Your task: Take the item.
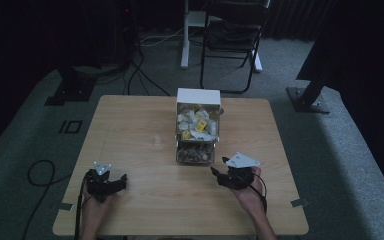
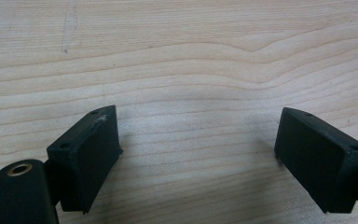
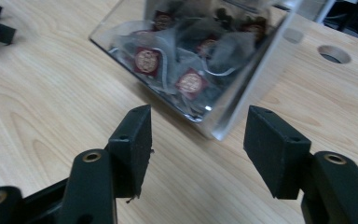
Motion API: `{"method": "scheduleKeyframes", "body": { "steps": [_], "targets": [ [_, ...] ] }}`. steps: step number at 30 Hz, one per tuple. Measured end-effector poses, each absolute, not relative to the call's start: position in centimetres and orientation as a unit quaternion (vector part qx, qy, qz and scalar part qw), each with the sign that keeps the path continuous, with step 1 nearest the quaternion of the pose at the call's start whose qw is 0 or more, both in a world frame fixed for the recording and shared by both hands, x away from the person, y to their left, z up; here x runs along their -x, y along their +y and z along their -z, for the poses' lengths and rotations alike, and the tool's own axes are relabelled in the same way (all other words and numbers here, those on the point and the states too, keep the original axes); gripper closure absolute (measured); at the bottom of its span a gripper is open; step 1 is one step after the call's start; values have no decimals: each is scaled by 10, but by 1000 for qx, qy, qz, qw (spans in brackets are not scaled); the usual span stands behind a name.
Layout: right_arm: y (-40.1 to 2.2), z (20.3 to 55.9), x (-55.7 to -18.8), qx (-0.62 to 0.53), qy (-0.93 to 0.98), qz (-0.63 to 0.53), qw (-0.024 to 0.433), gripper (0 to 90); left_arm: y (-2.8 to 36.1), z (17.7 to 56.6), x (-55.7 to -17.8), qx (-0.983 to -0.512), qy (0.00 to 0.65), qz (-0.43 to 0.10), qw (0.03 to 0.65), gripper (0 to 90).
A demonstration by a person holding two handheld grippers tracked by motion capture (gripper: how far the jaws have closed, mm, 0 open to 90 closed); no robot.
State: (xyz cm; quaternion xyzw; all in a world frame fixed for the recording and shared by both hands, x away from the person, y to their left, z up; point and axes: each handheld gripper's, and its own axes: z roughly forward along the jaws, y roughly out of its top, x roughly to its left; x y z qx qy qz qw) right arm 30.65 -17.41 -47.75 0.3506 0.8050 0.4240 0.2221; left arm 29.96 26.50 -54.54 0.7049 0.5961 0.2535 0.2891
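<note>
A clear stepped container (image 1: pixel 197 129) with a white back stands at the middle of the wooden table (image 1: pixel 130 135). Its upper bin holds white and yellow sachets (image 1: pixel 194 122); its lower bin (image 3: pixel 200 70) holds see-through tea bags with dark red labels (image 3: pixel 191 82). My right gripper (image 1: pixel 220 175) is open just short of the lower bin's corner, nothing between its jaws (image 3: pixel 198 147). My left gripper (image 1: pixel 122 181) rests open low over bare wood at the front left, its jaws (image 2: pixel 198 156) wide apart and empty.
A round hole (image 3: pixel 334 54) is cut in the tabletop beyond the container. A folding chair (image 1: pixel 232 35) and a white stand (image 1: pixel 186 35) are on the carpet behind the table. Cables (image 1: pixel 40 172) lie on the floor at the left.
</note>
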Motion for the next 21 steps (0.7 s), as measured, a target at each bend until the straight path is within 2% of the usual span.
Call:
{"method": "scheduleKeyframes", "body": {
  "steps": [21],
  "targets": [
    [-129,480,-322,-285,830,-434,204,517,265,545,-300,-705,596,-254,289,147]
  ]
}}
